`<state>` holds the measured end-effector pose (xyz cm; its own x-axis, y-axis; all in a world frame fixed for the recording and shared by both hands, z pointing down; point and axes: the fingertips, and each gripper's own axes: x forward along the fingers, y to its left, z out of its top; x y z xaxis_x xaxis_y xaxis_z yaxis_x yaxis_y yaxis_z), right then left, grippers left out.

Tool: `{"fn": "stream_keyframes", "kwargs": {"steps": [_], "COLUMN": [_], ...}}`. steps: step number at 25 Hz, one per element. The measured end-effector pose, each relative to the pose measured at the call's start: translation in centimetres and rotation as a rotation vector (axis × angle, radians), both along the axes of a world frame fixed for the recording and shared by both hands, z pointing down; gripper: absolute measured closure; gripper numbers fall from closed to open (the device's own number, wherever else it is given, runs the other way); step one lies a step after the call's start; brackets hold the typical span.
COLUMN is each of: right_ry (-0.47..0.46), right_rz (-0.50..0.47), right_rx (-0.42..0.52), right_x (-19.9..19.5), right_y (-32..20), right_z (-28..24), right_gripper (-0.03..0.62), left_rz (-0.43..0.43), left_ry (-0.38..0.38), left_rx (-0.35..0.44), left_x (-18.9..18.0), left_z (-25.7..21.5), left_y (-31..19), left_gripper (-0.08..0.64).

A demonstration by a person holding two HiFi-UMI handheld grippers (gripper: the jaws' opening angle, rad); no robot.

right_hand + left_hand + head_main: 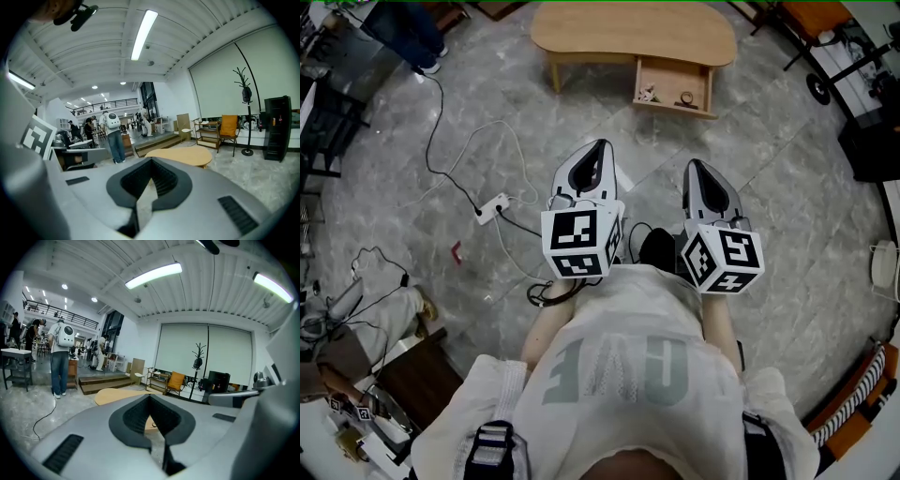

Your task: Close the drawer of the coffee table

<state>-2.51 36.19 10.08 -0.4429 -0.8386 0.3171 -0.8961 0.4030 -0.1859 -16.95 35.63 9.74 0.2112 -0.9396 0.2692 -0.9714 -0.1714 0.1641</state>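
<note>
Judging approach stage: left hand-held gripper (pixel 601 145) and right hand-held gripper (pixel 694 165) closed, empty; open drawer (pixel 673 109) well apart at 12 o'clock; next, push its front

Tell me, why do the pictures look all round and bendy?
Head view: the wide lens bends the floor round the edges. Left gripper view: the ceiling lamp glares white. Right gripper view: the ceiling curves, and the corners go black.

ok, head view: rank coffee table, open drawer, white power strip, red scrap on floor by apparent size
1. coffee table
2. drawer
3. power strip
4. red scrap
The last two lie nearer the camera, yet look smallest.
</note>
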Motion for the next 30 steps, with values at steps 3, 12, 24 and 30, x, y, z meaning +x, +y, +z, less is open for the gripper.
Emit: {"fn": "stream_keyframes", "kwargs": {"steps": [3, 12, 24, 30], "right_ry": [0.038, -0.016, -0.050, -0.007], "right_rz": [0.002, 0.052, 0.000, -0.119], "right_rx": [0.005, 0.024, 0.023, 0.021], "right_x": [-0.2, 1.9, 5.3, 5.7], "right_y": [-0.4, -5.7, -21.9, -30.2], "right_z": [0.4, 1.3, 0.9, 0.4], "right_gripper": [0.588, 0.588, 0.588, 0.588], "left_rz": [-0.008, -0.019, -0.038, -0.071], "left_ry": [0.022, 0.003, -0.034, -0.026], "left_rx": [0.006, 0.026, 0.049, 0.053], "left_x": [-1.2, -0.2, 5.1, 7.7], "left_z": [0.1, 0.7, -1.1, -2.2], "left_y": [-1.3, -6.7, -21.1, -29.6], "left_gripper": [0.552, 0.551, 0.552, 0.552]}}
